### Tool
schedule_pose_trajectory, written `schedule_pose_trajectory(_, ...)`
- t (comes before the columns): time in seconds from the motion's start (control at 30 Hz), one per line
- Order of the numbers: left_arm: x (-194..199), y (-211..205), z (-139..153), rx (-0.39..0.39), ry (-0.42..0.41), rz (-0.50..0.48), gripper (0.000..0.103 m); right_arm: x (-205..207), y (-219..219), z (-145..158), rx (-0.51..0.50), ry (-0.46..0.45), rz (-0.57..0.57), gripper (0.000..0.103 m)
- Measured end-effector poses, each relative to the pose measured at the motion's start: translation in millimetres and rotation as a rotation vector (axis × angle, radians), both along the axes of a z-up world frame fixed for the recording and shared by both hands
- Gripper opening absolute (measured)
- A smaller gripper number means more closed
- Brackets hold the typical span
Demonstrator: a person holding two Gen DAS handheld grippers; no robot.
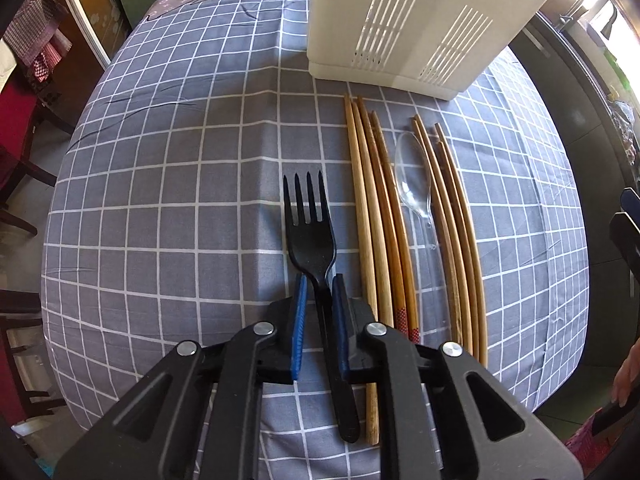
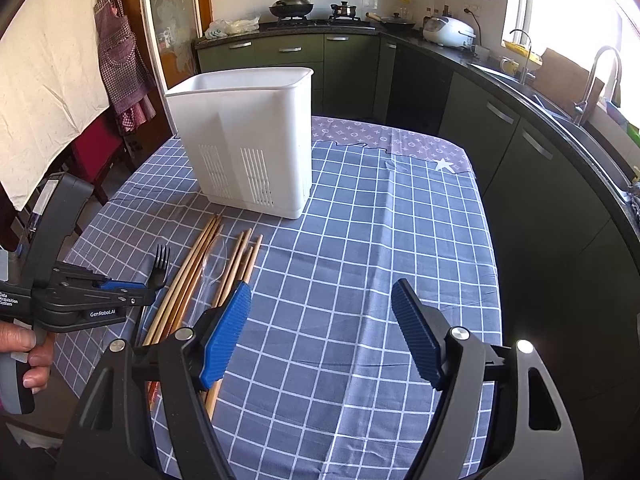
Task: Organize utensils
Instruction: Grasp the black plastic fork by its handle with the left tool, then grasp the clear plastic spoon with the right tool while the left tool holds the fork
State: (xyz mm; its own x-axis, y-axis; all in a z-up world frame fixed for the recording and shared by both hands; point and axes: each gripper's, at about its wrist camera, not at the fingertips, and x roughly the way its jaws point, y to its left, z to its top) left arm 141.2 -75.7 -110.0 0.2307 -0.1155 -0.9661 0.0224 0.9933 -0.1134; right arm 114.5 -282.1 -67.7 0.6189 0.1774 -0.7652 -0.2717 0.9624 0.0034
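Note:
My left gripper is shut on the neck of a black plastic fork, tines pointing away, low over the checked tablecloth; both also show in the right wrist view, the gripper and the fork. Right of the fork lie several wooden chopsticks and a clear plastic spoon among them. A white slotted utensil holder stands upright beyond them, also visible in the right wrist view. My right gripper is open and empty above the table, right of the chopsticks.
The table carries a grey-blue checked cloth. Dark kitchen cabinets and a sink run along its right side. Chairs and a hanging apron are on the left. A stove with pans stands at the back.

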Motion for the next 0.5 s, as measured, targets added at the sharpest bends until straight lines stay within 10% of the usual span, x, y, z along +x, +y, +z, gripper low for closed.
schedule_pose_trajectory(0.23, -11, -11, 0, 0.032, -0.043, -0.042, 0.009, 3, 26, -4, -0.021, 0.049, 0.057, 0.07)
schedule_pose_trajectory(0.5, -14, 25, 24, 0.021, -0.152, 0.018, 0.009, 25, 69, -19, 0.025, 0.229, 0.165, 0.027)
